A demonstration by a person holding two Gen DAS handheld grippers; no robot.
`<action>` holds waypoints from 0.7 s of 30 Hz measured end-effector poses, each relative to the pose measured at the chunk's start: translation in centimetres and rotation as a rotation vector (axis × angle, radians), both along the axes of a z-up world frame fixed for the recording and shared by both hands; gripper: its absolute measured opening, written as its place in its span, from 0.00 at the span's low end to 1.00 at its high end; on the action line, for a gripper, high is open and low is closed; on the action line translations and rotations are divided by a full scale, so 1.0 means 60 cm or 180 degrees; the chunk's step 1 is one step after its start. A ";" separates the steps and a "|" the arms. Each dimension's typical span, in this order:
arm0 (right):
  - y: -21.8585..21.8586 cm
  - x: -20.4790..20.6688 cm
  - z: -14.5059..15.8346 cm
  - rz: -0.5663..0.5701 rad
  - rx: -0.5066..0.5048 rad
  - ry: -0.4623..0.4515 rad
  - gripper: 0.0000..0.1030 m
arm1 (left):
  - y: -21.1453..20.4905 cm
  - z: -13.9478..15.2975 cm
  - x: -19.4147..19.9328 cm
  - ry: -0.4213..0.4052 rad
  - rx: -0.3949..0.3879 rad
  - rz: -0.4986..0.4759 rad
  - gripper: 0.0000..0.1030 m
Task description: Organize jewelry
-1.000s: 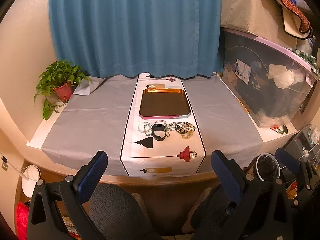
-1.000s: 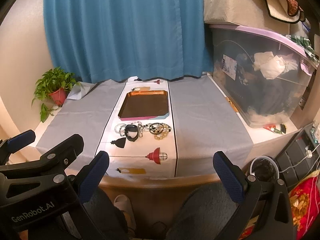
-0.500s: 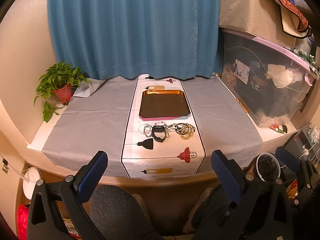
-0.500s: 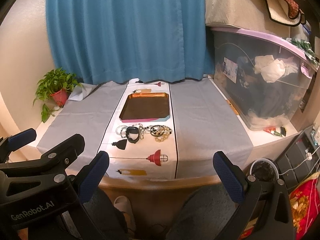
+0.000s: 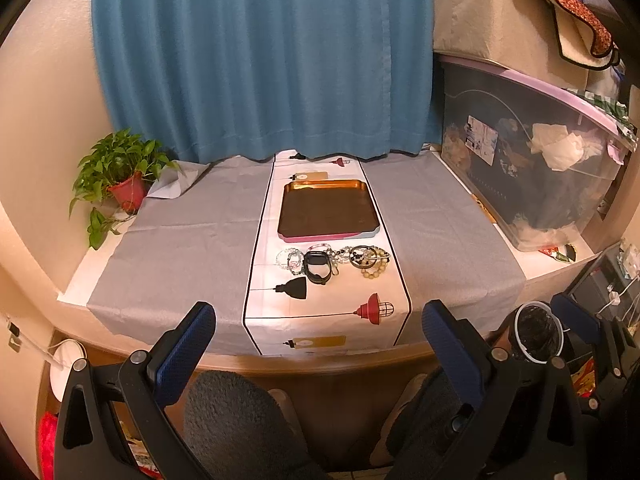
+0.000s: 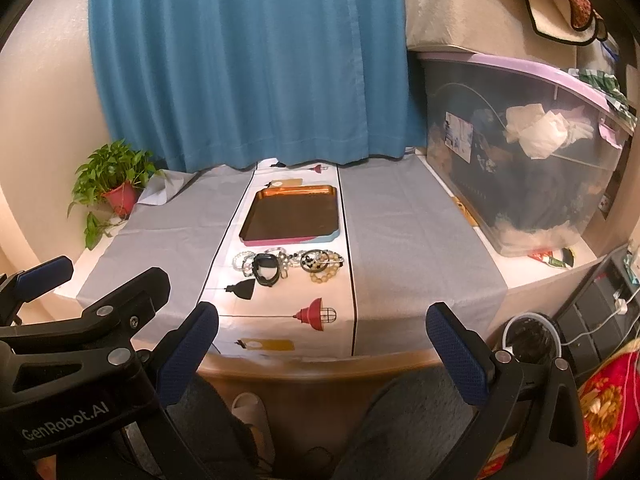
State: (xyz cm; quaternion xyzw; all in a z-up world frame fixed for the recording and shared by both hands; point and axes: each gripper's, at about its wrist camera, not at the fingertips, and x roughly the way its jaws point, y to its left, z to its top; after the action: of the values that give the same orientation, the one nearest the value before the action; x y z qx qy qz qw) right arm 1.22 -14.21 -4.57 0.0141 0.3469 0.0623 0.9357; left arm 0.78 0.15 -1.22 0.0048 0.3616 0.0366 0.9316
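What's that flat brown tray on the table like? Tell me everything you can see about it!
The tray is a shallow rectangle with rounded corners and a low raised rim. Its inside looks dark brown and nothing lies in it; the far rim shines orange-gold, while the near edge shows pink with a pale blue corner. It lies flat on the white table runner, just behind the row of bracelets, below the blue curtain. Neither hand-held gripper touches it.
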 end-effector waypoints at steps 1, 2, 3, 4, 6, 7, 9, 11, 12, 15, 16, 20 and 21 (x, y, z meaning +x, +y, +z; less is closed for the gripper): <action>0.001 -0.001 0.000 -0.0002 -0.0003 0.0001 1.00 | 0.000 -0.001 -0.001 -0.0002 0.0004 0.0000 0.99; 0.001 -0.001 -0.002 0.0000 -0.0001 0.0003 1.00 | -0.001 -0.001 -0.001 0.0001 0.0007 0.0006 0.99; -0.001 -0.002 -0.003 0.0005 0.0007 0.0008 1.00 | -0.002 -0.002 -0.002 0.0000 0.0007 0.0010 0.99; -0.001 -0.003 -0.001 0.0014 0.0010 0.0013 1.00 | -0.002 -0.002 -0.002 -0.0002 0.0006 0.0008 0.99; -0.002 -0.004 0.000 0.0022 0.0004 0.0003 1.00 | -0.002 -0.001 -0.003 -0.0008 -0.0004 0.0018 0.99; -0.003 -0.004 -0.001 0.0020 0.0001 -0.0001 1.00 | -0.003 -0.002 -0.004 -0.0010 -0.0008 0.0023 0.99; -0.003 -0.008 -0.001 0.0022 0.0003 -0.0008 1.00 | -0.002 -0.004 -0.007 -0.0012 -0.0017 0.0034 0.99; -0.003 -0.007 -0.001 0.0022 0.0016 -0.0014 1.00 | -0.001 -0.005 -0.011 -0.0017 -0.0007 0.0044 0.99; -0.003 -0.008 -0.001 0.0024 0.0021 -0.0018 1.00 | 0.000 -0.006 -0.012 -0.0019 -0.0004 0.0044 1.00; -0.002 -0.011 -0.005 0.0034 0.0044 -0.0003 1.00 | 0.002 -0.012 -0.018 -0.0007 0.0009 0.0054 1.00; -0.002 -0.011 -0.006 0.0047 0.0047 0.0004 1.00 | 0.001 -0.013 -0.019 0.0000 0.0011 0.0057 1.00; 0.000 -0.010 -0.016 0.0092 0.0077 0.0003 1.00 | 0.002 -0.022 -0.020 -0.0026 0.0026 0.0065 1.00; 0.001 -0.008 -0.019 0.0096 0.0077 0.0011 1.00 | 0.003 -0.026 -0.018 -0.0005 0.0023 0.0068 0.99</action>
State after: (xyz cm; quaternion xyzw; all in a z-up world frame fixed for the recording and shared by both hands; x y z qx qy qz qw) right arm 0.76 -14.15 -5.70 0.0204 0.3480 0.0805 0.9338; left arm -0.27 0.31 -2.79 0.0042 0.3608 0.0479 0.9314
